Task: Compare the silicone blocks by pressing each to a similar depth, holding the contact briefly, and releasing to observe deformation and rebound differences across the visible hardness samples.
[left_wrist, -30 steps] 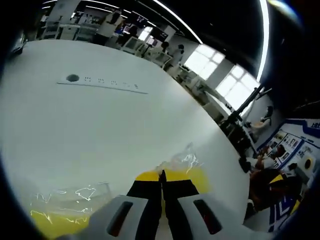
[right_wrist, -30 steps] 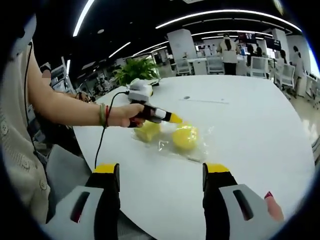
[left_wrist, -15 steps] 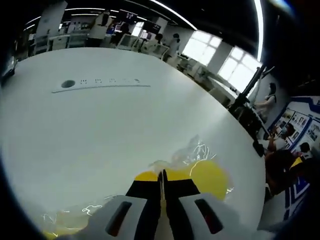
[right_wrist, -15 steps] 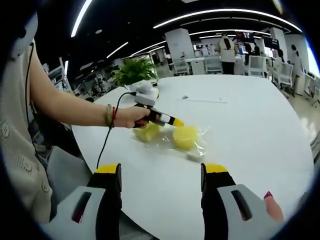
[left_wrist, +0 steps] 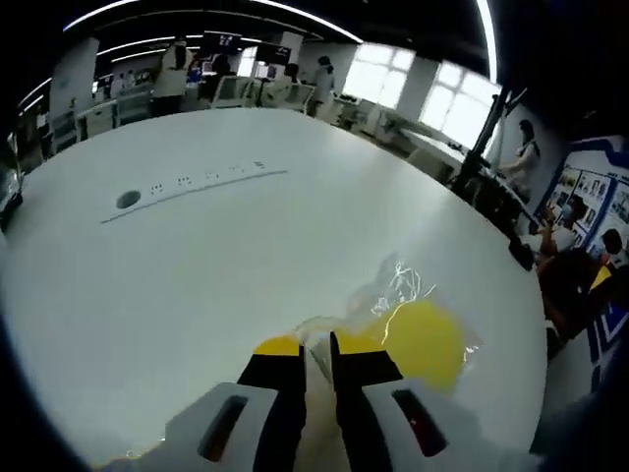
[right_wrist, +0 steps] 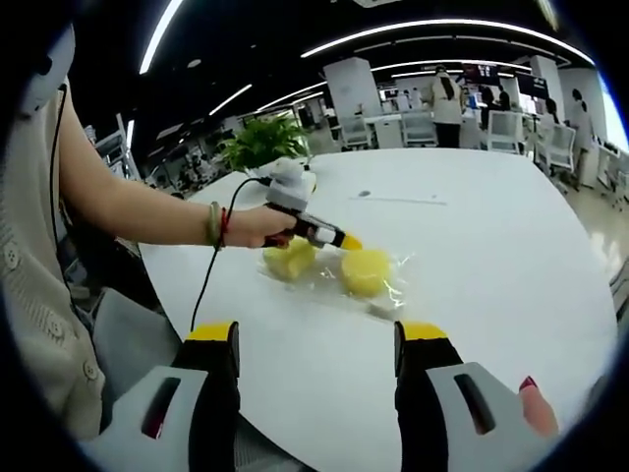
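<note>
- Right gripper view: the right gripper (right_wrist: 316,393) hangs over the near edge of the white table (right_wrist: 491,256), its two yellow-tipped jaws spread wide apart with nothing between them.
- Farther out on the table lie two yellow silicone blocks in clear plastic wrap (right_wrist: 391,285): the left block (right_wrist: 288,258) and the right block (right_wrist: 365,271), just beside each other.
- The person's hand (right_wrist: 251,225) holds the left gripper (right_wrist: 346,241), its yellow tips down between the two blocks; whether they touch either block cannot be told.
- Left gripper view: the jaws are nearly together, a thin gap showing between the tips. A yellow block (left_wrist: 425,341) sits just right of them under crinkled wrap.
- A potted plant (right_wrist: 263,141) stands at the table's far side.
</note>
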A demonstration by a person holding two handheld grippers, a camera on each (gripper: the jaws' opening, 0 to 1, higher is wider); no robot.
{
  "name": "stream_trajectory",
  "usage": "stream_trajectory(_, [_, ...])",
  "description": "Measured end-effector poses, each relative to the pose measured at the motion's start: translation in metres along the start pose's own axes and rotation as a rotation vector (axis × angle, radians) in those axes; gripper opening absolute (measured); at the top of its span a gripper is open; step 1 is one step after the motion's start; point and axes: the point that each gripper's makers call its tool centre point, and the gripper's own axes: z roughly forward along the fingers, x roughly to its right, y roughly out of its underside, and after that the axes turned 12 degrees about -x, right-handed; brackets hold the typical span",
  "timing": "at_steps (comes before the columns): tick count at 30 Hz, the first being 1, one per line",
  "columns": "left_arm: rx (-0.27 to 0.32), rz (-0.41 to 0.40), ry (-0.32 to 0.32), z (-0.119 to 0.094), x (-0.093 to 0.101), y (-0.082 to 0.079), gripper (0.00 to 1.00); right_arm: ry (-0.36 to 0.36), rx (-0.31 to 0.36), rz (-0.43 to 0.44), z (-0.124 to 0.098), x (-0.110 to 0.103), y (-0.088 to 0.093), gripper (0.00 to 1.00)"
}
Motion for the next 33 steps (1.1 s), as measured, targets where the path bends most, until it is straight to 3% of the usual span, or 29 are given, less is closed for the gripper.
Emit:
stream_trajectory(4, [-0.026,0.149,-0.071,-0.005,-0.005,-0.001,0.16,-0.002,-0.002,0.002,0.001,-0.001,0.001,0.58])
stream_trajectory(6, [-0.026,0.181,-0.08,-0.008,-0.004,-0.002,0.18,-0.007,0.0,0.001,0.002,-0.001,0.0,0.58])
stream_trajectory(14, [0.008,0.179,-0.086,-0.03,-0.008,-0.007,0.21,-0.027,-0.002,-0.024,0.006,-0.008,-0.004,0.57])
stream_trajectory(24, [0.063,0.164,-0.099,-0.064,-0.013,-0.013,0.3,-0.046,-0.006,-0.048,0.009,-0.018,-0.006,0.57])
stream_trajectory(33, [0.106,0.136,-0.098,-0.09,-0.014,-0.013,0.32,-0.054,0.009,-0.07,0.007,-0.027,-0.01,0.57])
